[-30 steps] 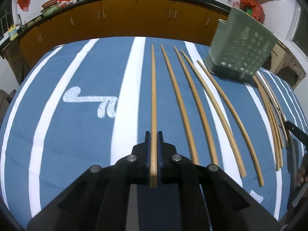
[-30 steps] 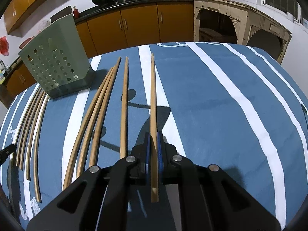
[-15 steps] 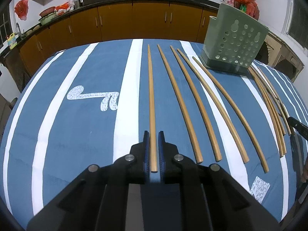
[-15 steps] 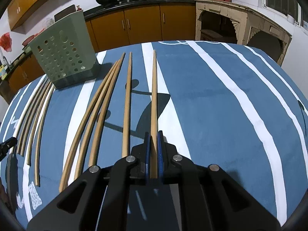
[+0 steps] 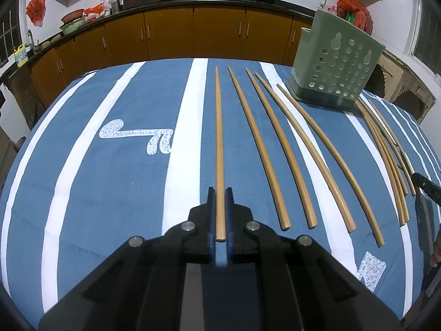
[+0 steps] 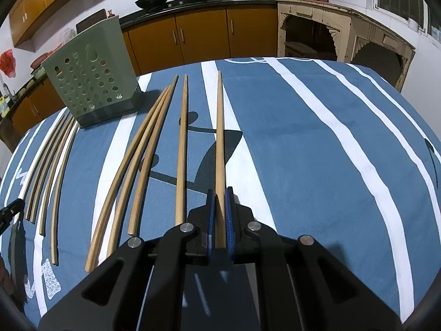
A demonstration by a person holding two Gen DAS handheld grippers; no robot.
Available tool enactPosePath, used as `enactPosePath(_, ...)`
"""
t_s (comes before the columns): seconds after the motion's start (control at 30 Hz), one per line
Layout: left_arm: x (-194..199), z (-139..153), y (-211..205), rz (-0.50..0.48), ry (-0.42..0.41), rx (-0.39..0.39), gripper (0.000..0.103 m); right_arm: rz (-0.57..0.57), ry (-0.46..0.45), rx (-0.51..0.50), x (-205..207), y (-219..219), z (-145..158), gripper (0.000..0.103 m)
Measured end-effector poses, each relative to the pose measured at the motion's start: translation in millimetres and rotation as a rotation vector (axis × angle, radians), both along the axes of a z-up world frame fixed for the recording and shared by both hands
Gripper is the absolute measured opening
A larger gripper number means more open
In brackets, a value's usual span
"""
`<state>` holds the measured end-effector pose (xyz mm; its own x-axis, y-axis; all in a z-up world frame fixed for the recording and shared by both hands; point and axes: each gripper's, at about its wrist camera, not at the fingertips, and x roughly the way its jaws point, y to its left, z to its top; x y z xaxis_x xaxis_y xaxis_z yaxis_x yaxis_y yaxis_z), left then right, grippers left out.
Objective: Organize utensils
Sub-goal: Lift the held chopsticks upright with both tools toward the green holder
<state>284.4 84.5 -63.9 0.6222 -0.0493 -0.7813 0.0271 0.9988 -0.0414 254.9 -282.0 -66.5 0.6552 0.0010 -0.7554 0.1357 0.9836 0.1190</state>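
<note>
Tan chopsticks [image 5: 219, 149]; blue white-striped cloth [image 5: 110, 193]; green holder [image 5: 335, 63].

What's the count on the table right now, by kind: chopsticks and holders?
Wooden chopsticks: 10
Green holder: 1
Total: 11

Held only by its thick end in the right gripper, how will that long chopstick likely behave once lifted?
The chopstick looks like rigid wood, so it probably won't droop. Gripped at one end by the right gripper, its long overhang may pivot downward. Round and thin, it would likely roll on the tablecloth if dropped.
</note>
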Motion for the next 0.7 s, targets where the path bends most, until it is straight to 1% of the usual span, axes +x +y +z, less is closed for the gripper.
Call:
enactPosePath(0.1,0,0,0,-0.011,0.001,0.007,0.008,0.003,-0.006,0.026,-1,-4,0,0.008)
enactPosePath(0.17,1,1,2,-0.013,0.007,0.004,0.007,0.007,-0.014,0.014,-2,-5,2,0.008)
enactPosePath(0.27,-1,7,8,-0.002,-0.004,-0.007,0.007,0.001,-0.050,0.019,-6,-8,9,0.008)
enactPosePath(0.33,-6,17,14,-0.001,-0.038,-0.016,0.007,-0.007,-0.078,0.029,-8,-11,17,0.008)
enactPosePath(0.63,-24,72,23,-0.024,-0.244,-0.017,0.007,-0.020,-0.240,-0.020,-17,-17,63,0.008)
enactPosePath(0.7,-27,82,23,-0.030,-0.277,-0.022,0.007,-0.019,-0.272,-0.022,-17,-17,73,0.008)
